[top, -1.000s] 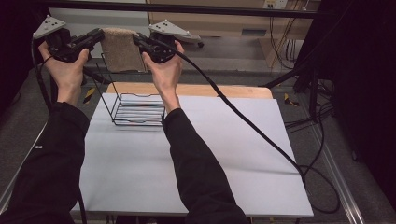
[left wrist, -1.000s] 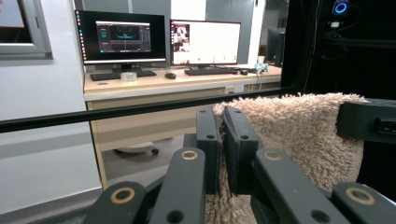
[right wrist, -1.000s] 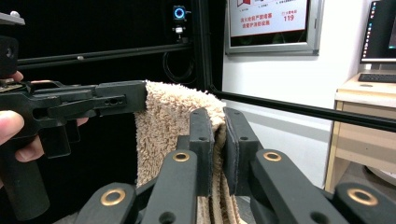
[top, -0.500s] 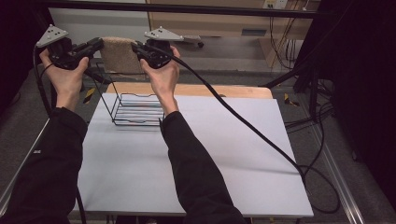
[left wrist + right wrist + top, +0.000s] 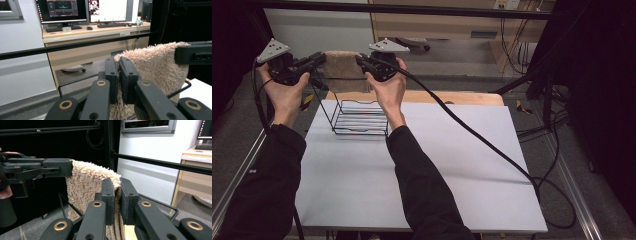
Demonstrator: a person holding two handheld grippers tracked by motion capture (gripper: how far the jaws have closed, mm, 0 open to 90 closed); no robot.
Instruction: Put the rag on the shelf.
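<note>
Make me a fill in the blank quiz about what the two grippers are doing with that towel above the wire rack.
1. The left gripper and right gripper hold a beige ____ between them.
2. The towel hangs above a black wire ____ on the table.
3. The jaws of both grippers are ____ on the towel's edges.
4. The rack stands on a ____ tabletop.

Missing words: towel; rack; shut; white

The towel (image 5: 343,71) hangs between the grippers, above the table's (image 5: 452,170) far left corner. A rack (image 5: 359,119) stands on the table below it.
</note>
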